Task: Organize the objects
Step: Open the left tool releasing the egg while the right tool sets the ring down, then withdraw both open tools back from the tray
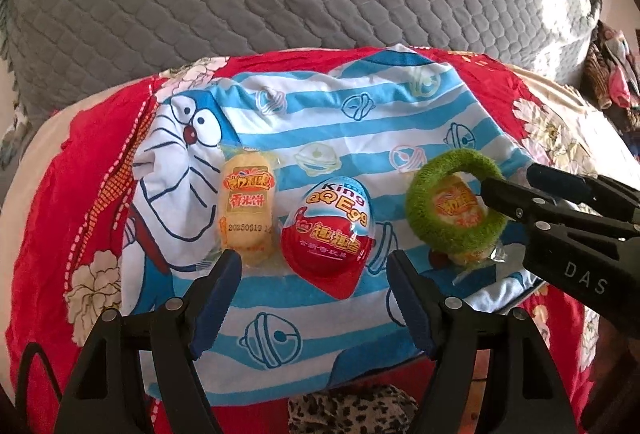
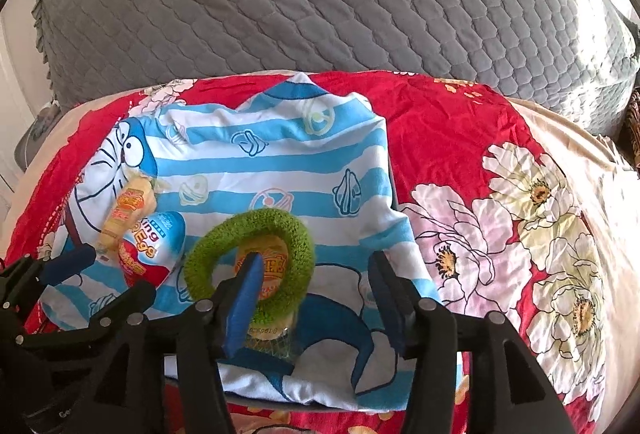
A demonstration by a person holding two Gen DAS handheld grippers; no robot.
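While the left gripper (image 1: 314, 266) hangs released over the blue-and-white striped cartoon cloth (image 1: 340, 138), a yellow wrapped rice cracker (image 1: 246, 210) lies leftmost on it, just beside a red-and-white plastic egg (image 1: 328, 230). Farther right, a fuzzy green ring (image 1: 452, 202) rests on a second yellow wrapped snack (image 2: 266, 266). The right gripper (image 2: 316, 274) stands released, one finger (image 2: 248, 282) inside the ring.

Three things crowd the near left of the striped cloth (image 2: 280, 162): a rice cracker packet (image 1: 245, 210) touching a toy egg (image 1: 329, 230), then a green ring (image 1: 452, 202) resting on another packet. A bare strip separates egg and ring. The cloth's far half and the red floral cover (image 2: 460, 122) to the right lie open
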